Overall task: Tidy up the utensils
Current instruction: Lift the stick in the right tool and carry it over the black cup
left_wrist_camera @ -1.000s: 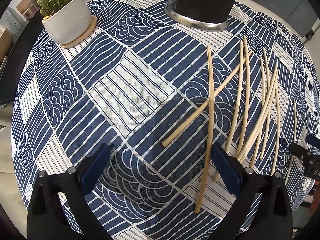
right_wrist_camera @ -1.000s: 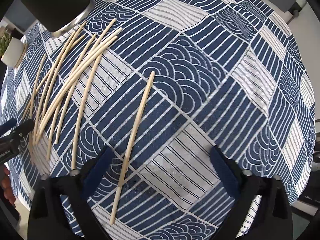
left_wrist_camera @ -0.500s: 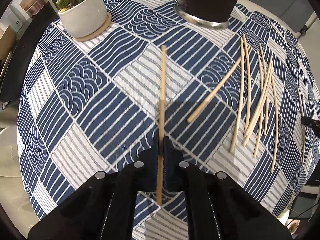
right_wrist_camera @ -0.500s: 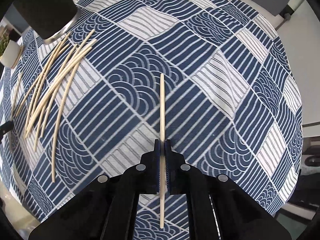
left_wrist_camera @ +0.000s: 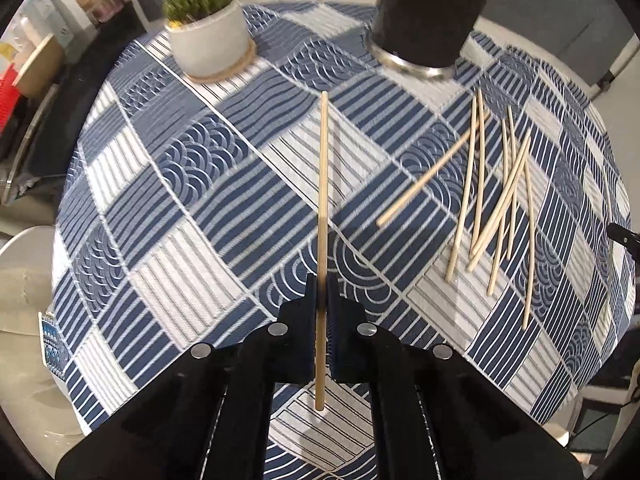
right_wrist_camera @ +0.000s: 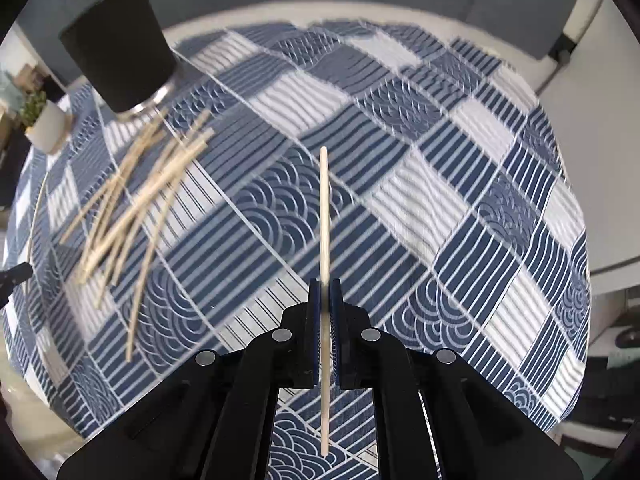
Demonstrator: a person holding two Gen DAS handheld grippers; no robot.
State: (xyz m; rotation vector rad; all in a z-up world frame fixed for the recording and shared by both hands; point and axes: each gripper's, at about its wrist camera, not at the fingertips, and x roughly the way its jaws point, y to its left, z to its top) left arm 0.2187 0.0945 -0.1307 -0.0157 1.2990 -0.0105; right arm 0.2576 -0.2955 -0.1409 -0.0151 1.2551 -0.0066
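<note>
Bamboo chopstick (left_wrist_camera: 322,200) is clamped in your left gripper (left_wrist_camera: 319,296); the right gripper (right_wrist_camera: 325,300) pinches another chopstick (right_wrist_camera: 324,216), both lifted clear of the table (left_wrist_camera: 168,216). Next, I judge, carry each over the black holder (left_wrist_camera: 430,12) and drop it in tip-down. No readable writing shows.

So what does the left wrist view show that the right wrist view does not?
Only the left view shows the left gripper shut on its own wooden chopstick.

Only the right view shows the right gripper shut on another wooden chopstick.

Both show the black cup with a metal base, the white potted cactus, the loose chopstick pile and the blue patterned tablecloth.
</note>
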